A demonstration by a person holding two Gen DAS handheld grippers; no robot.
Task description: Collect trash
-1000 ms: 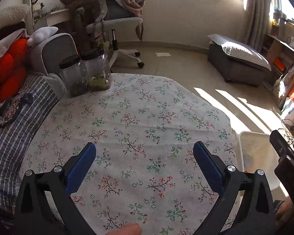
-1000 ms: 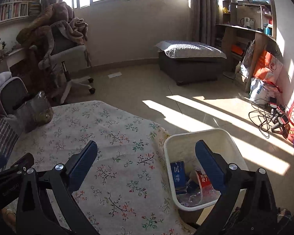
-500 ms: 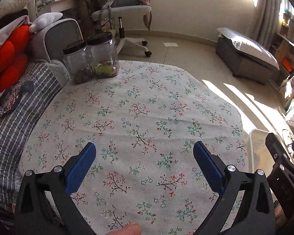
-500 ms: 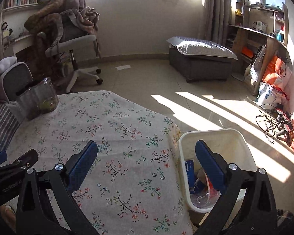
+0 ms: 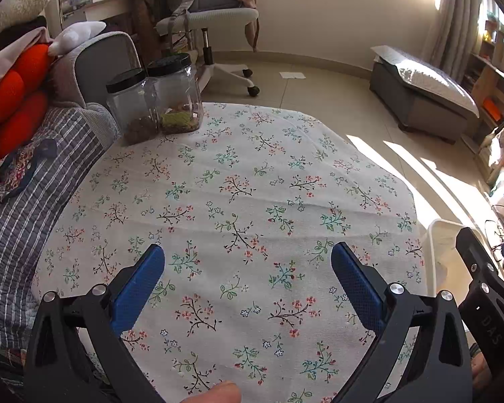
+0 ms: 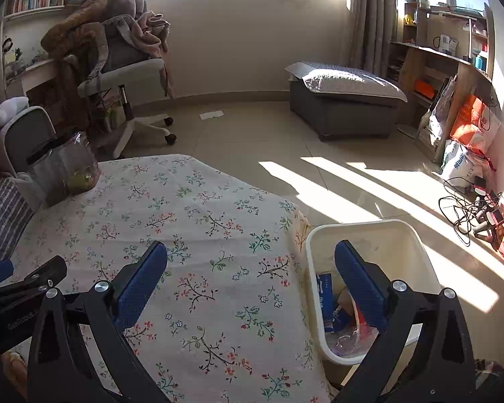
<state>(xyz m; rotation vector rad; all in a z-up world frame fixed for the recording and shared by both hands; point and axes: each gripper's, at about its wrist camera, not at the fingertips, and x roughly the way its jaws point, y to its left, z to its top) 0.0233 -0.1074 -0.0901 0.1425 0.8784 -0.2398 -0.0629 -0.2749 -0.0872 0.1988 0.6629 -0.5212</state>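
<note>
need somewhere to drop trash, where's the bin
In the right wrist view the white bin stands on the floor against the right edge of the floral table, trash already inside.

Two jars (image 5: 154,100), one bin (image 6: 400,235), two office chairs (image 6: 131,67)

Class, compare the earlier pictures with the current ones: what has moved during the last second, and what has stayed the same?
Both views shift: the table with the floral cloth fills more of each picture, so both hands have drawn back or risen a little. Nothing was grasped or released. The left claw and right claw stay open and empty, the two clear black-lidded jars stay put, and the white plastic bin keeps its trash.
</note>
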